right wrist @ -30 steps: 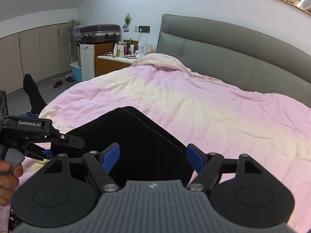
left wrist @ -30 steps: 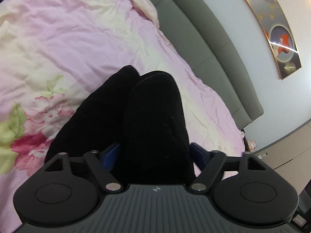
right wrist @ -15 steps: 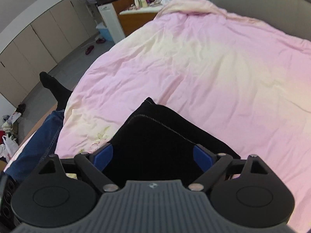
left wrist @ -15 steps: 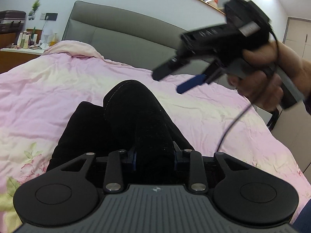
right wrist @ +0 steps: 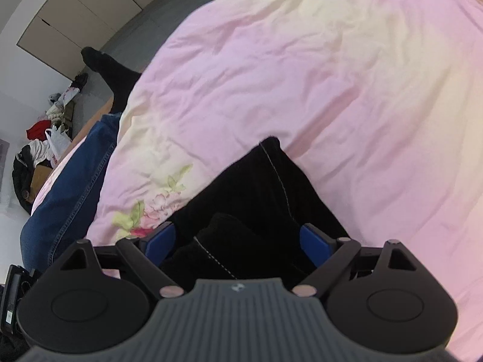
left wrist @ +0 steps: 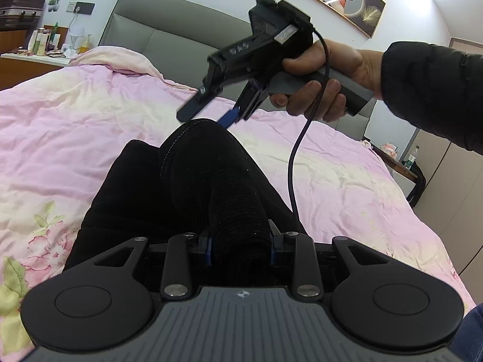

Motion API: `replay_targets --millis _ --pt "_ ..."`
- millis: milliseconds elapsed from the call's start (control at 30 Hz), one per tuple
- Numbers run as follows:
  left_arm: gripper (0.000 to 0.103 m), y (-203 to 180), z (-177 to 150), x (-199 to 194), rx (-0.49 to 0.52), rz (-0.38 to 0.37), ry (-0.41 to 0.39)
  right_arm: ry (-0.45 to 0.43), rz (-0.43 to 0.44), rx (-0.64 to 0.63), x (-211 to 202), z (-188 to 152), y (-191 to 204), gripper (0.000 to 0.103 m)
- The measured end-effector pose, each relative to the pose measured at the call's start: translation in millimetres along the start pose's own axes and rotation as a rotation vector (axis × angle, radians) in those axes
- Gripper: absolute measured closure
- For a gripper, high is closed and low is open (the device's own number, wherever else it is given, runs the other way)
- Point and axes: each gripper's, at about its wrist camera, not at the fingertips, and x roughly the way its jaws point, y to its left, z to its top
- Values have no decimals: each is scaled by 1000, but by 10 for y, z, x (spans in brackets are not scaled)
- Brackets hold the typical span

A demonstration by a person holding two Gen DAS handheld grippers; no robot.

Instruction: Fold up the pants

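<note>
Left gripper (left wrist: pixel 240 246): we see its blue pads pinching a thick bunched roll of the black pants (left wrist: pixel 208 181) right at the camera's edge.
Right gripper (right wrist: pixel 238 241): we see it spread wide, blue pads on either side of the black cloth, not pressing it; from the left wrist view it hangs above the far end of the pants, held in the person's hand (left wrist: pixel 320 81).
Hidden: we cannot see the pants' near end in either view, since the gripper bodies cover it; how many layers lie stacked is hard to tell in the black cloth.
Pants, position: we find them on the pink floral duvet (left wrist: pixel 75 126) of the bed.
Pants, axis: we read the long axis running away from the left gripper toward the grey headboard (left wrist: pixel 169 39), with a pale stitched seam (right wrist: pixel 279 178) along it.
</note>
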Motion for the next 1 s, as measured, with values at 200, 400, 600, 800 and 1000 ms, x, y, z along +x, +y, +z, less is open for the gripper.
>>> replay_targets --millis 200,400,600,800,1000 --pt "68 24 -24 3 -18 -9 7 10 163 -36 -166 -308 -62 67" --pt "68 -121 69 -11 -16 -45 -11 -115 214 13 -652 -777 -204 76" --pt "68 -330 191 28 -44 -131 -4 -238 196 138 -1016 -1101 -396 77" --pt "69 502 287 -47 -386 -103 54 -194 122 191 -669 -558 -140 83" --pt "70 1284 206 -193 -595 0 20 -127 50 176 -53 245 289 85"
